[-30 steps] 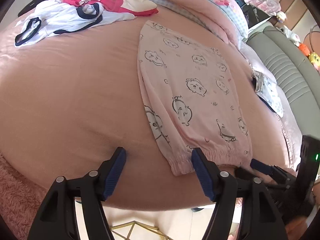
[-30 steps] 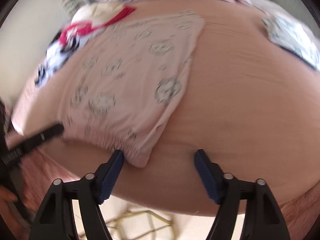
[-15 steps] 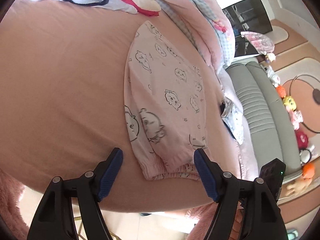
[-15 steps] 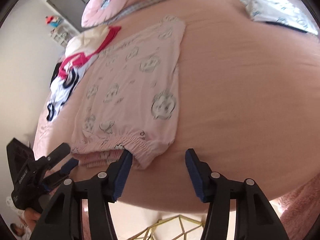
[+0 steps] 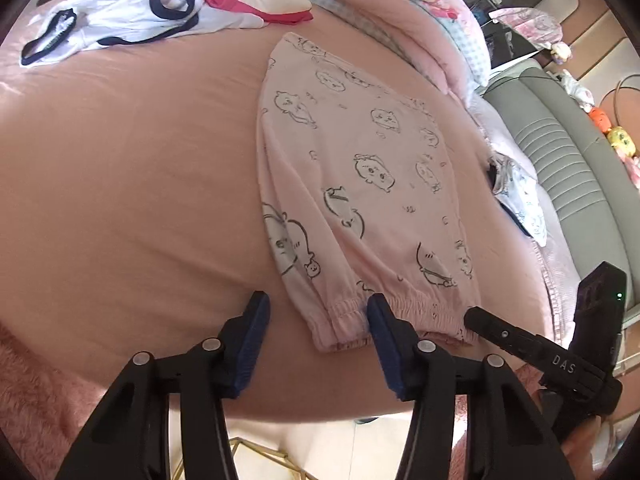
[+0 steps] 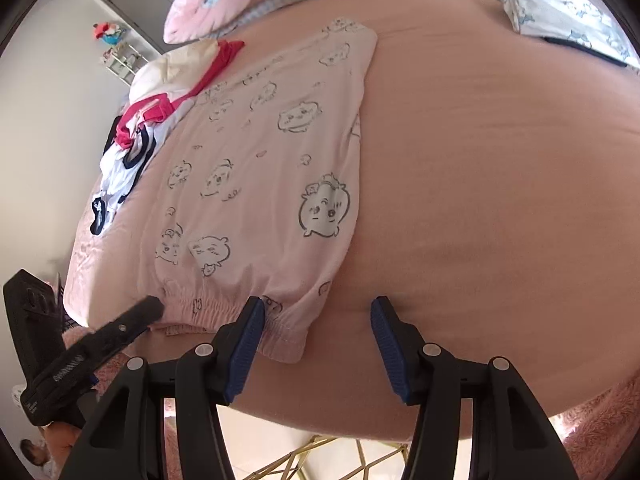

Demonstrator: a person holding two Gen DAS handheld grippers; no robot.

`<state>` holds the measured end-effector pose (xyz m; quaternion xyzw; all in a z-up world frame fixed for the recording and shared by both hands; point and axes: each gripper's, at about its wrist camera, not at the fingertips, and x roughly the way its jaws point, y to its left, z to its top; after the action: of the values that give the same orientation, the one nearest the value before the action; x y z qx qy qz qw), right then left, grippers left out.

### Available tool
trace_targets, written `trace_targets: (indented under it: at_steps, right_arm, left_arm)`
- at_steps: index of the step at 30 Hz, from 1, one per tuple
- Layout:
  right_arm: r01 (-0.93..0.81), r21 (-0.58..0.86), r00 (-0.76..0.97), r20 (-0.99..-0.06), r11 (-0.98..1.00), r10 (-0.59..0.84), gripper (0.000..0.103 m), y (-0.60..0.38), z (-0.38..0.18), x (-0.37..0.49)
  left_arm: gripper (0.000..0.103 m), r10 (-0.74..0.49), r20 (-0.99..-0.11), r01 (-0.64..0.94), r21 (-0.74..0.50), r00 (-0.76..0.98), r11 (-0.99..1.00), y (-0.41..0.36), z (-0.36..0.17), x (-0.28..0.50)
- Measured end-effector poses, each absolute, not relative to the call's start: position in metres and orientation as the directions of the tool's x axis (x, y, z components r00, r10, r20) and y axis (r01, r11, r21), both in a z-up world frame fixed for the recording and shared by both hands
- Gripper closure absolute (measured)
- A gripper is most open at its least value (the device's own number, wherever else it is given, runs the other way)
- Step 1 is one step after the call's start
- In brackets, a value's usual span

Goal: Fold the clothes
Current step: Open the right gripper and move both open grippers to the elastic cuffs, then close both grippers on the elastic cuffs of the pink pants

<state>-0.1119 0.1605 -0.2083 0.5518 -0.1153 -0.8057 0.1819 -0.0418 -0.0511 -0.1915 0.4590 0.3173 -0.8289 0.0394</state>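
Pale pink trousers (image 5: pixel 360 184) printed with cartoon animals lie folded flat on the pink bed, elastic cuffs toward me. My left gripper (image 5: pixel 318 320) is open, its fingers straddling the left corner of the cuffs (image 5: pixel 344 328). In the right wrist view the same trousers (image 6: pixel 260 168) stretch away, and my right gripper (image 6: pixel 318 318) is open around the right cuff corner (image 6: pixel 280 336). Each gripper shows at the edge of the other's view: the right one (image 5: pixel 520 344) and the left one (image 6: pixel 100 336).
A heap of white, navy and red clothes (image 5: pixel 160 4) sits at the far left of the bed. A folded white printed garment (image 5: pixel 516 196) lies right of the trousers. Pink and blue bedding (image 5: pixel 420 12) is bunched at the back. A grey sofa (image 5: pixel 568 152) stands beyond the bed's right edge.
Both grippers have closed in on the cuff end and now straddle its two corners. The trousers themselves lie as before.
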Motion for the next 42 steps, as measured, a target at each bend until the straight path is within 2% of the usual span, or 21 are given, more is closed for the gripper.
trace_targets:
  at_steps: [2, 5, 7, 9, 10, 11, 18, 19, 21, 22, 24, 25, 26, 32, 38, 42]
  right_arm:
    - [0.176, 0.393, -0.314, -0.847, -0.902, -0.43, 0.048, 0.16, -0.209, -0.111]
    - [0.198, 0.422, -0.292, -0.836, -0.885, -0.464, 0.059, 0.156, -0.213, -0.112]
    - [0.211, 0.432, -0.283, -0.831, -0.877, -0.478, 0.059, 0.153, -0.213, -0.113]
    - [0.219, 0.434, -0.28, -0.83, -0.874, -0.482, 0.059, 0.15, -0.213, -0.113]
    - [0.224, 0.433, -0.282, -0.829, -0.873, -0.483, 0.059, 0.149, -0.214, -0.113]
    - [0.23, 0.432, -0.283, -0.827, -0.872, -0.485, 0.058, 0.149, -0.215, -0.113]
    - [0.239, 0.436, -0.289, -0.821, -0.868, -0.492, 0.058, 0.148, -0.218, -0.113]
    - [0.24, 0.425, -0.289, -0.827, -0.873, -0.483, 0.059, 0.147, -0.217, -0.113]
    - [0.25, 0.425, -0.285, -0.827, -0.87, -0.485, 0.074, 0.145, -0.215, -0.112]
    - [0.253, 0.438, -0.277, -0.822, -0.863, -0.498, 0.079, 0.144, -0.214, -0.111]
    - [0.261, 0.426, -0.284, -0.824, -0.866, -0.491, 0.082, 0.142, -0.212, -0.107]
    - [0.269, 0.419, -0.287, -0.824, -0.867, -0.488, 0.083, 0.142, -0.21, -0.106]
    - [0.277, 0.414, -0.29, -0.825, -0.867, -0.486, 0.084, 0.142, -0.208, -0.105]
    - [0.268, 0.478, -0.283, -0.79, -0.836, -0.543, 0.088, 0.158, -0.204, -0.104]
    - [0.284, 0.49, -0.322, -0.761, -0.824, -0.563, 0.088, 0.167, -0.181, -0.098]
    - [0.299, 0.519, -0.329, -0.732, -0.801, -0.597, 0.088, 0.178, -0.163, -0.088]
  left_arm:
    - [0.068, 0.279, -0.758, 0.379, -0.564, -0.589, -0.734, -0.063, -0.199, -0.037]
    - [0.068, 0.364, -0.704, 0.367, -0.658, -0.61, -0.657, -0.074, -0.208, -0.036]
    - [0.068, 0.403, -0.679, 0.344, -0.689, -0.613, -0.638, -0.071, -0.209, -0.036]
    - [0.068, 0.403, -0.684, 0.335, -0.681, -0.608, -0.651, -0.065, -0.207, -0.036]
    - [0.073, 0.387, -0.696, 0.335, -0.663, -0.605, -0.669, -0.063, -0.204, -0.036]
    - [0.074, 0.375, -0.71, 0.339, -0.646, -0.596, -0.684, -0.061, -0.204, -0.038]
    - [0.074, 0.409, -0.698, 0.311, -0.662, -0.588, -0.682, -0.065, -0.216, -0.051]
    - [0.072, 0.409, -0.704, 0.303, -0.653, -0.58, -0.694, -0.064, -0.215, -0.053]
    - [0.068, 0.408, -0.71, 0.29, -0.642, -0.574, -0.71, -0.06, -0.213, -0.054]
    - [0.068, 0.403, -0.715, 0.285, -0.633, -0.571, -0.72, -0.057, -0.212, -0.057]
    - [0.076, 0.395, -0.709, 0.291, -0.637, -0.584, -0.714, -0.055, -0.21, -0.056]
    - [0.084, 0.391, -0.705, 0.294, -0.641, -0.592, -0.709, -0.055, -0.209, -0.055]
    - [0.086, 0.386, -0.701, 0.299, -0.644, -0.6, -0.705, -0.054, -0.208, -0.053]
    - [0.088, 0.364, -0.687, 0.278, -0.635, -0.629, -0.72, -0.044, -0.189, -0.046]
    - [0.088, 0.392, -0.651, 0.269, -0.679, -0.65, -0.683, -0.039, -0.175, -0.04]
    - [0.088, 0.455, -0.616, 0.281, -0.743, -0.643, -0.608, -0.043, -0.178, -0.028]
